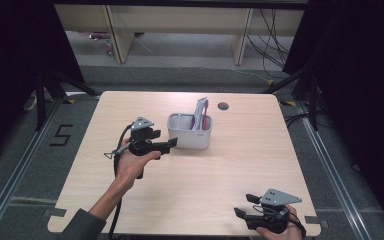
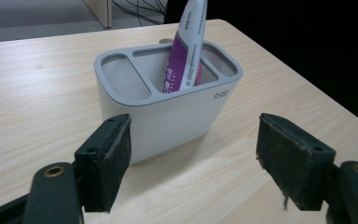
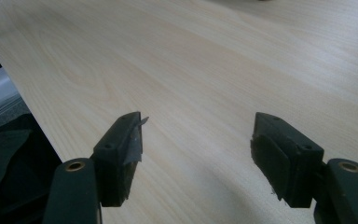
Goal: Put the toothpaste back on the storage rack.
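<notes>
A white holder (image 1: 190, 138) with a grey rim and three compartments stands at the middle of the wooden table (image 1: 205, 180). A purple and white tube (image 1: 200, 116) leans upright in its right side. My left gripper (image 1: 170, 145) hangs just left of the holder, pointing at it, jaws open. In the left gripper view the holder (image 2: 168, 116) sits a little beyond the open left gripper (image 2: 193, 158), with nothing between the pads, and the tube (image 2: 186, 51) stands in the middle compartment. My right gripper (image 1: 245, 205) rests open near the table's front right corner; in the right gripper view that gripper (image 3: 198, 154) faces bare wood.
A round cable hole (image 1: 223, 106) lies behind the holder near the table's far edge. Black stands (image 1: 45, 95) flank the table on both sides. Wooden shelving (image 1: 180, 30) and cables lie beyond it on the floor.
</notes>
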